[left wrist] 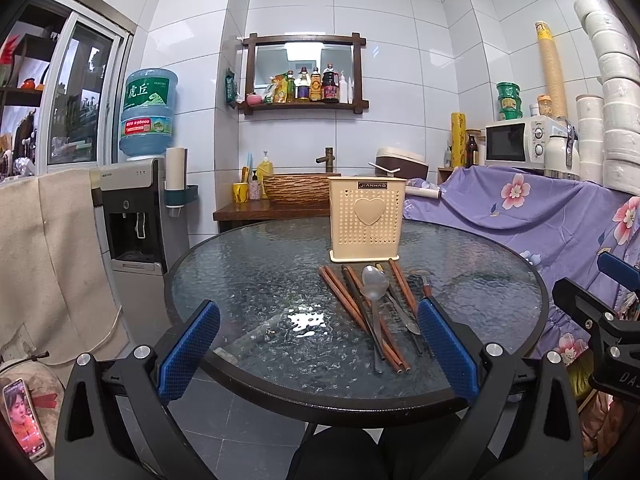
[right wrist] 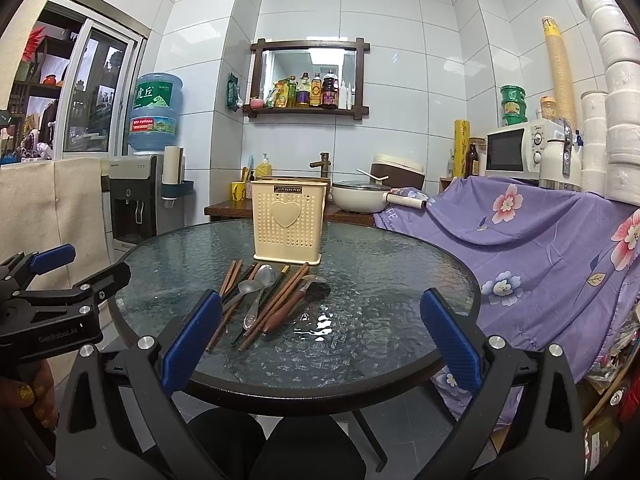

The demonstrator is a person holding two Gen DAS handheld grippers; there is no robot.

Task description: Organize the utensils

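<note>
Presently, the round bench with a textured glass top and dark rim (left wrist: 240,264) carries all task items. A cream perforated plastic utensil holder with a raised heart on its face (left wrist: 365,220) stands upright toward the far side of the bench. Just in front of it lies a loose pile of utensils: brown wooden chopsticks (left wrist: 352,308) fanned and crossing one another, two metal spoons (right wrist: 256,288) lying over them bowl-up, and a wood-handled utensil (right wrist: 288,308) at the pile's right edge in the right wrist view.

The left gripper (left wrist: 318,350) hangs at the near rim of the bench, fingers released and spread wide, nothing between the blue pads (left wrist: 188,350); its right pad sits near the pile's near end. The right gripper (right wrist: 320,344) hangs likewise at the near rim, fingers released, holding nothing, with the pile lying ahead toward its left finger.
</note>
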